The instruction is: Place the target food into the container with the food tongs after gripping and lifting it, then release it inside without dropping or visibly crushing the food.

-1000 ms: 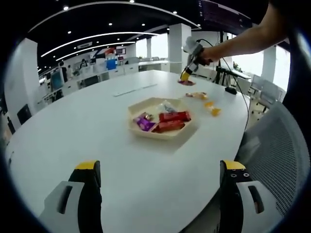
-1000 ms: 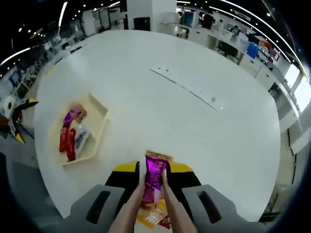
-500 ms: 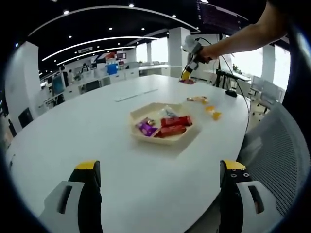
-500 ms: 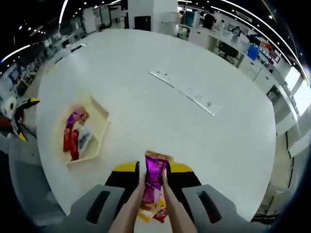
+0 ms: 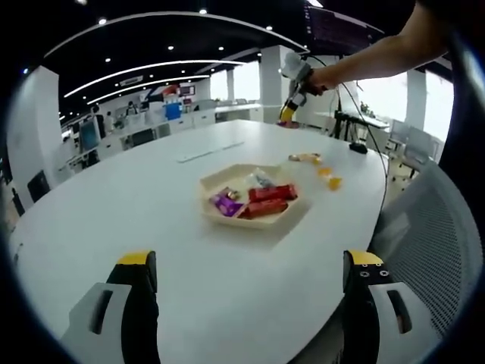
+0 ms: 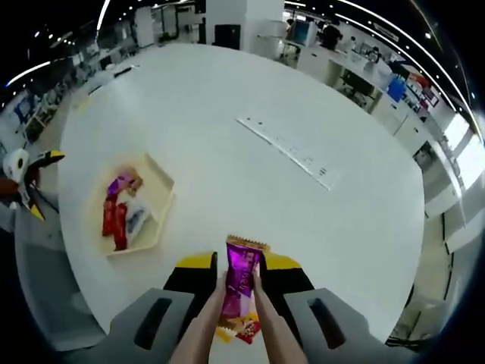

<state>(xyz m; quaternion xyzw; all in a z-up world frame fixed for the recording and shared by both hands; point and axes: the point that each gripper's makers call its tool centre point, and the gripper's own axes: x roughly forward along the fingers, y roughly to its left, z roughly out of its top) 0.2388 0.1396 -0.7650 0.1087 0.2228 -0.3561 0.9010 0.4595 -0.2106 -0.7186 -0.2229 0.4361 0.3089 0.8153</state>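
Observation:
My right gripper (image 6: pixel 241 264) is shut on beige food tongs (image 6: pixel 198 334), and the tongs pinch a purple snack packet (image 6: pixel 242 282) high above the white table (image 6: pixel 227 114). The beige tray (image 6: pixel 161 199) with red, purple and clear packets lies to the lower left. In the left gripper view that tray (image 5: pixel 214 175) sits mid-table, and the right gripper (image 5: pixel 295 76) hangs far beyond it on a person's arm (image 5: pixel 379 57). My left gripper (image 5: pixel 250 262) is open over the table's near edge, with nothing between its jaws.
Several loose snack packets (image 5: pixel 327 177) lie on the table right of the tray, and some show under the tongs (image 6: pixel 241 331). A long white strip (image 6: pixel 292 150) lies across the table. A mesh chair (image 5: pixel 432 243) stands at the right; desks fill the background.
The right gripper has risen further above the table with the purple packet still in the tongs. The left gripper has stayed put and open.

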